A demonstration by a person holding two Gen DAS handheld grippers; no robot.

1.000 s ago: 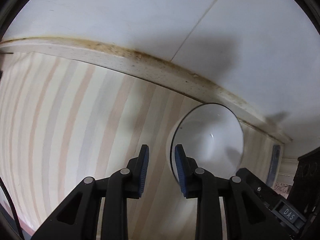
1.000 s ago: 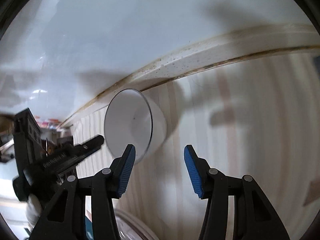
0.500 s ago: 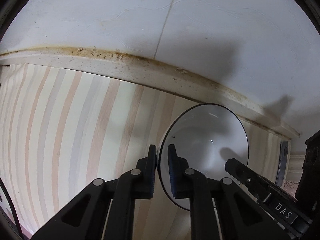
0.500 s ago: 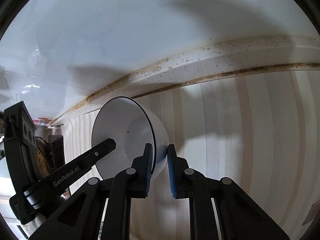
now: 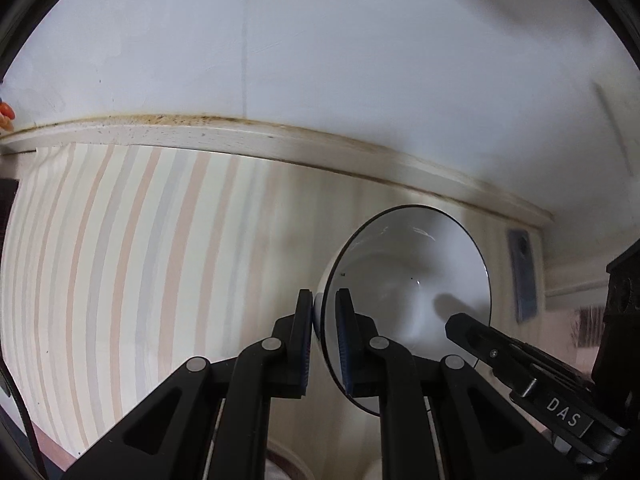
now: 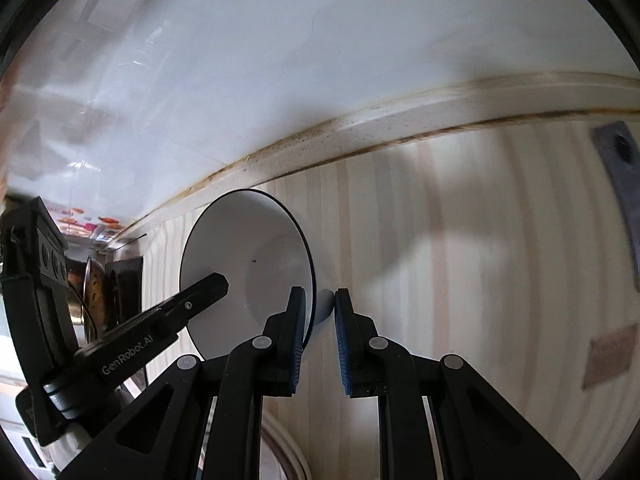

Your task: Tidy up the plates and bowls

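Left wrist view first: the left gripper has its two fingers clamped onto the rim of a white bowl, one blue pad outside the wall, one inside. The bowl is tipped on its side with the opening facing the camera, thin dark line round the lip, and it sits in front of a striped pastel surface. Behind that runs a stained cream ledge, then a plain white wall. On the right edge the other gripper's black body pokes in, with "DAS" printed on it, and one finger of it reaches over the far rim of the bowl.

Right wrist view: the right gripper is pinching the same bowl on the opposite side of the rim, the left pad inside the bowl and the right pad against the outer wall. The bowl's opening faces left here. A finger of the left gripper, marked "GenRobot.AI", comes in from the lower left and overlaps the bowl. There's a curved pale rim at the bottom edge, can't tell what it belongs to.
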